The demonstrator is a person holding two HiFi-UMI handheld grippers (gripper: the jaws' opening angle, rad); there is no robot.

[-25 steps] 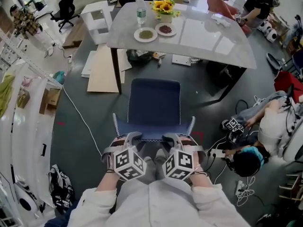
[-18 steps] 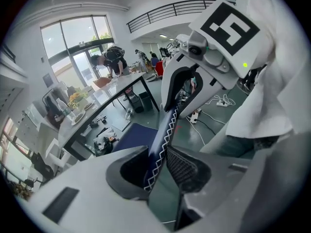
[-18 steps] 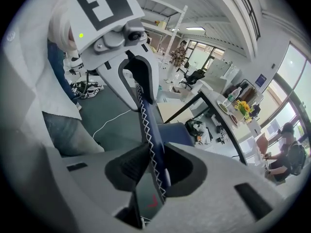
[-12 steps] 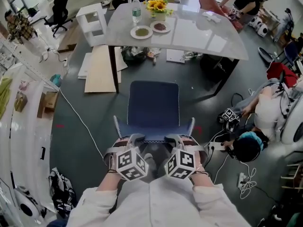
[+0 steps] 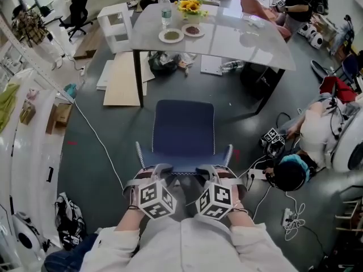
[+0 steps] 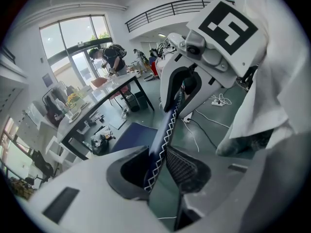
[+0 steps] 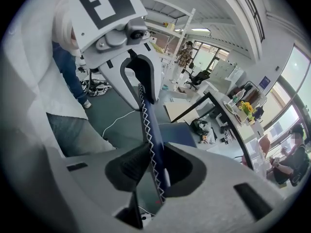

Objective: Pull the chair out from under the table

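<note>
Around: table [image 5: 238,35] at the top carries flowers [image 5: 190,5], a bottle [image 5: 165,13] and two plates [image 5: 171,36]. A dark bag [image 5: 164,64] and papers [image 5: 212,67] lie on the floor under it. Flat boards [image 5: 122,81] are left of the table leg, with a white shelf [image 5: 116,18] beyond. A white cable [image 5: 96,137] crosses the floor left of the chair [image 5: 184,130]. To the right, well apart, a person [image 5: 320,135] sits on the floor among cables and a power strip [image 5: 290,216]. The holder's own body [image 5: 187,245] is just behind the chair.

The chair stands mid-floor between table and holder. Bare floor shows between the seat front and the table's near edge. The seat faces the table and the back [image 5: 184,164] is toward the holder. The back's top edge runs left-right across the head view.

Left gripper [image 6: 158,166] pinches the back's stitched top edge. Its jaws have just been closing a bit, with the back between them. Right gripper [image 7: 154,171] pinches the same edge further right, pads pressed on it. The two grippers are side by side, near the middle of the back.

Hidden: the seat covers the chair legs. The back is seen nearly edge-on, so its face can't be made out. In the head view the marker cubes cover much of both grippers. The table's far end is cut off at the top.
</note>
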